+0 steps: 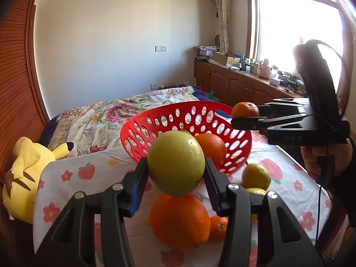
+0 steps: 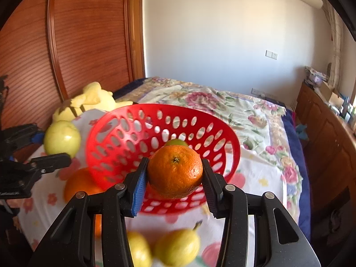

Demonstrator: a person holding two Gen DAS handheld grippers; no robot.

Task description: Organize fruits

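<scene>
The mouth of the tilted red basket (image 2: 124, 133) stands open towards both grippers, its bowl mostly free — an orange (image 1: 211, 146) and a green fruit (image 2: 175, 142) lie low inside. In front of it the fruit-print cloth (image 1: 71, 173) is crowded: a large orange (image 1: 180, 220), a small one (image 1: 219, 224) and two yellow fruits (image 2: 175, 247) block the low approach. A yellow plush toy (image 1: 24, 173) closes off the left edge — the floral bedspread (image 2: 222, 102) beyond the rim lies bare.

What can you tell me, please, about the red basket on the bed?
The red basket is a round, bowl-shaped piece of glossy plastic, its wall pierced with oval holes. It rests tilted on the fruit-print cloth, its mouth towards the cameras. An orange and a greenish fruit lie inside. Neither gripper touches it.
</scene>
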